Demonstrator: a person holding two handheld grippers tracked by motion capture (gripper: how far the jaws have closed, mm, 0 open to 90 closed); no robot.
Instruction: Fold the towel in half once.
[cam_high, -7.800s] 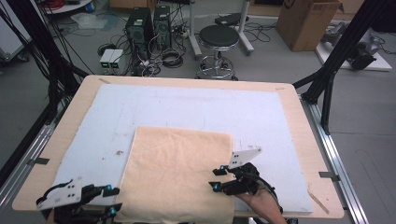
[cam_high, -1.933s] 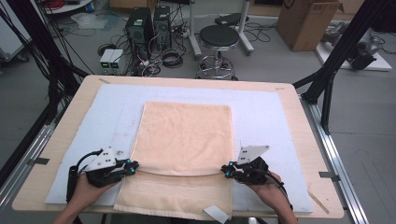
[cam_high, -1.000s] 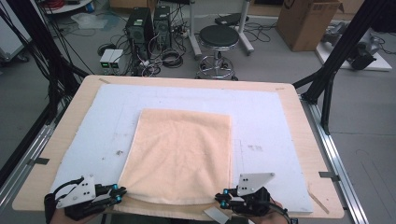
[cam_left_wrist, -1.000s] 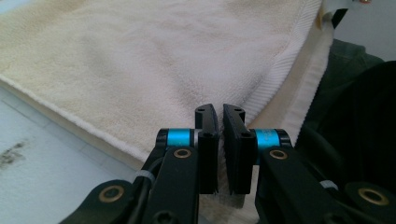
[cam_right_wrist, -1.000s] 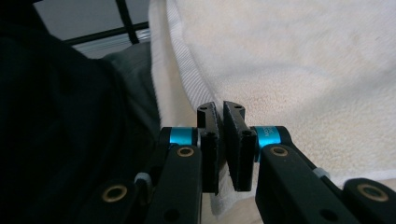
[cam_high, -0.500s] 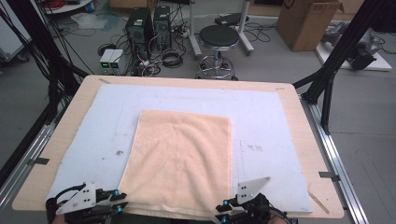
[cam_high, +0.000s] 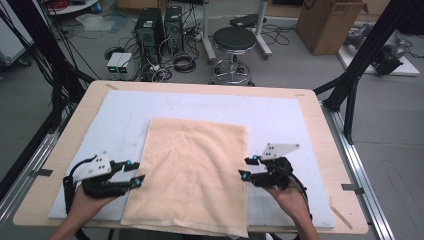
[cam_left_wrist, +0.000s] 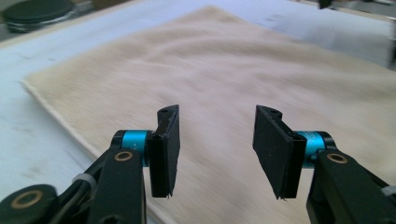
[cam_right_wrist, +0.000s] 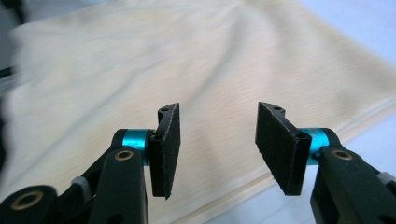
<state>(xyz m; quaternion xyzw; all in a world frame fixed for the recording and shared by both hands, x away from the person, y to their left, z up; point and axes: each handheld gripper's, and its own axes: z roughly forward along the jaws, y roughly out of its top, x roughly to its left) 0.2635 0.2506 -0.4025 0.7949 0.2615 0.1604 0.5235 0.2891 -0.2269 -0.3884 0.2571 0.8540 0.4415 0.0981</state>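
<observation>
The pale orange rectangular terry towel (cam_high: 192, 175) lay flat at lower centre of the high view on the light blue mat (cam_high: 300, 120) covering the wooden counter (cam_high: 320, 145), its long axis running from near edge to far. It sat between the tools: left tool (cam_high: 135, 172) at its left long edge, right tool (cam_high: 244, 167) at its right, equally near. Both tools' jaws had just been opening and stood apart, nothing between them. Half a second before, both sat at the towel's near corners.
</observation>
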